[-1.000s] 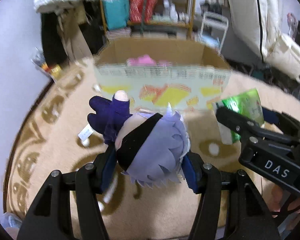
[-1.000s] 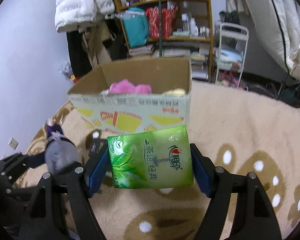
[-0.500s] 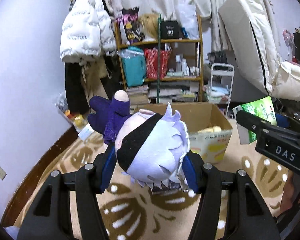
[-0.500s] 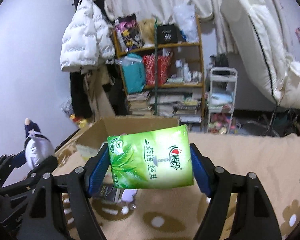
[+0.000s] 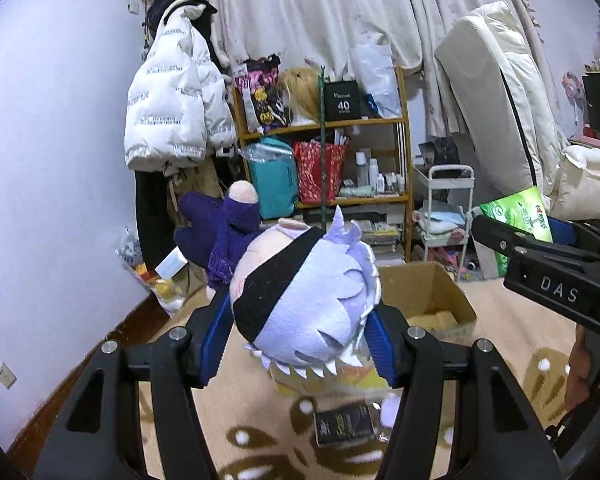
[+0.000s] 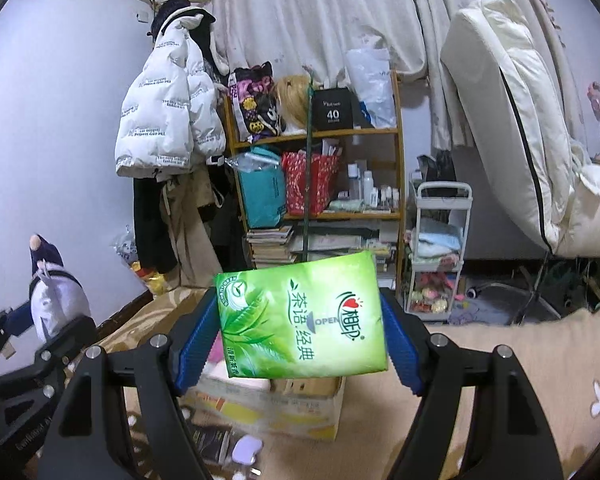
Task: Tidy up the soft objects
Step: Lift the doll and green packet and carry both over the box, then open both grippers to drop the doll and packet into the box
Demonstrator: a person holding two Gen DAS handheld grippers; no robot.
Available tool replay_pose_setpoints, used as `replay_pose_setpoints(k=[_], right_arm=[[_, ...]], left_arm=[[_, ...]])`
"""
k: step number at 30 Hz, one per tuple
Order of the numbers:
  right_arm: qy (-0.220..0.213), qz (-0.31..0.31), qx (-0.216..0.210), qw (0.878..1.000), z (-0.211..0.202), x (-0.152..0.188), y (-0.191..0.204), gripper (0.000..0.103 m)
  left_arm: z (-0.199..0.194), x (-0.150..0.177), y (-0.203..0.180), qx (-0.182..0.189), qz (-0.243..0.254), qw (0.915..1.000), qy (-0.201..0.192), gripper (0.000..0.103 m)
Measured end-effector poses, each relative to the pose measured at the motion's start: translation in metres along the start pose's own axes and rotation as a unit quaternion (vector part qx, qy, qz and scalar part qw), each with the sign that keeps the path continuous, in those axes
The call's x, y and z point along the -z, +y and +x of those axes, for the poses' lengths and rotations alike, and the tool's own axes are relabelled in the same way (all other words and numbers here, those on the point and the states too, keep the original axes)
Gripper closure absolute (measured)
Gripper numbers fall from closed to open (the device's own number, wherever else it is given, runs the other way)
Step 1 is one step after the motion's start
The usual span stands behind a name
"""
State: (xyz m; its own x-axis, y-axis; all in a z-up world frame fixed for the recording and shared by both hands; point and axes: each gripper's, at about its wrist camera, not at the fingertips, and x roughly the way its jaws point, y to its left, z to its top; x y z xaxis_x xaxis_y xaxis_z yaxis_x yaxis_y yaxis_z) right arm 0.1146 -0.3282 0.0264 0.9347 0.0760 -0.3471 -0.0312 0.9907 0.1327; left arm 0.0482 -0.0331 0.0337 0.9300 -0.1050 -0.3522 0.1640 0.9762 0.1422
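My left gripper (image 5: 298, 336) is shut on a plush doll (image 5: 304, 300) with a pale lilac spiky head, a black band and a dark purple body; its blue pads press both sides of the head. My right gripper (image 6: 300, 332) is shut on a green tissue pack (image 6: 300, 316), squeezed between its blue pads. Both are held in the air above an open cardboard box (image 5: 428, 296) on the carpet, mostly hidden behind the doll. From the right wrist view the box (image 6: 284, 404) shows under the pack, and the doll (image 6: 56, 296) sits far left. The tissue pack (image 5: 516, 224) appears at right in the left view.
A cluttered wooden shelf (image 6: 320, 176) and a white trolley (image 6: 440, 248) stand against the back wall, with a white puffer jacket (image 5: 176, 108) hanging left. A small dark packet (image 5: 344, 424) lies on the beige patterned carpet (image 6: 540, 360) before the box. A folded white mattress (image 6: 512, 112) leans at right.
Both grippers have risen and tilted upward, carrying the doll and the tissue pack. The box has slid from the middle of each view to the bottom, and the shelf and wall now fill the frames.
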Motion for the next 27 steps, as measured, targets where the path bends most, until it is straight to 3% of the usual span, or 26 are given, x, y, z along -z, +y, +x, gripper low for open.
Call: replay_pose_setpoints(k=[10, 27], right_arm=[[-0.026, -0.006, -0.003, 1.0, 0.017, -0.014, 0.0, 0.023], [0.014, -0.01, -0.002, 1.0, 0.064, 0.005, -0.005, 0.023]], left_arm=[[0.021, -0.034, 0.004, 0.0, -0.004, 0.9996, -0.028, 0.043], [0.083, -0.007, -0.004, 0.016, 0.0, 0.9999, 0.007, 0.042]])
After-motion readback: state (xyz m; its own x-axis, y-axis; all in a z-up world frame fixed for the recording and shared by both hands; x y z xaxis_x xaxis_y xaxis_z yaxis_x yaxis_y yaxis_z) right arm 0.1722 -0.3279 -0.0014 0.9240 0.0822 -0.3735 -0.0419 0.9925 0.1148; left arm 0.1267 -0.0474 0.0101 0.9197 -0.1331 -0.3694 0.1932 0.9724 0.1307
